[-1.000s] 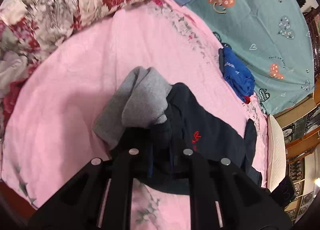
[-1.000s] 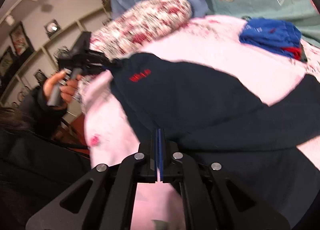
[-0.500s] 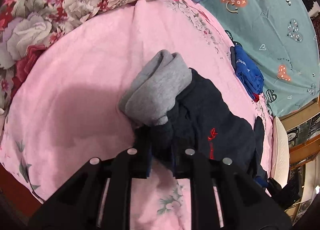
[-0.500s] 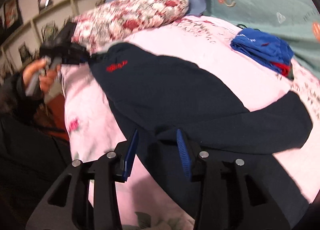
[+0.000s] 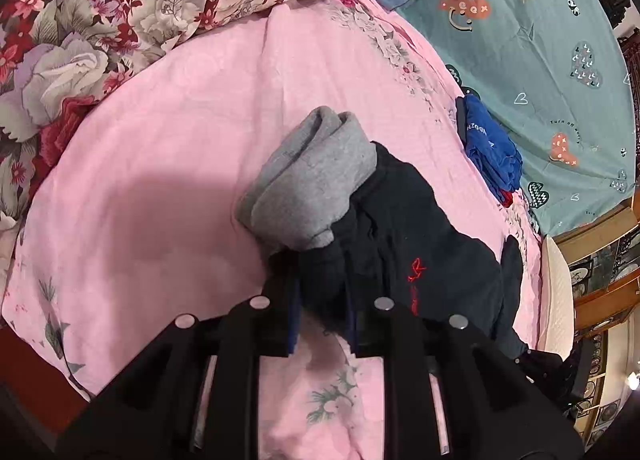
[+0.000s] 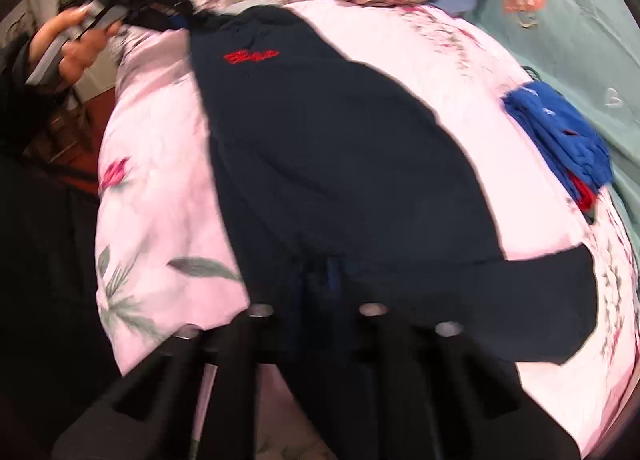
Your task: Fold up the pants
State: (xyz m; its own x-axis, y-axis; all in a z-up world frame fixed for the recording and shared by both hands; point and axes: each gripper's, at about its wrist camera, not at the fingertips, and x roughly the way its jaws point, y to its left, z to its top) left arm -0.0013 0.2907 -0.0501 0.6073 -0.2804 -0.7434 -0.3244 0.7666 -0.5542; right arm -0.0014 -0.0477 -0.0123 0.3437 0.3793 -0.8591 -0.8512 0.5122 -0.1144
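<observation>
Mid-fold, the left gripper (image 5: 320,300) pinches the waistband of the dark pants (image 6: 340,163) at lower centre, while the right gripper's (image 6: 320,292) grip is too blurred to tell; next, firm hold.

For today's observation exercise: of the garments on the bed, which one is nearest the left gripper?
The navy pants, whose waistband sits between the left gripper's fingers; the blue garment lies apart by the teal sheet.

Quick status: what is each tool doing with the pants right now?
Left tool: shut on the dark pants.
Right tool: over the pants, too blurred to tell.
</observation>
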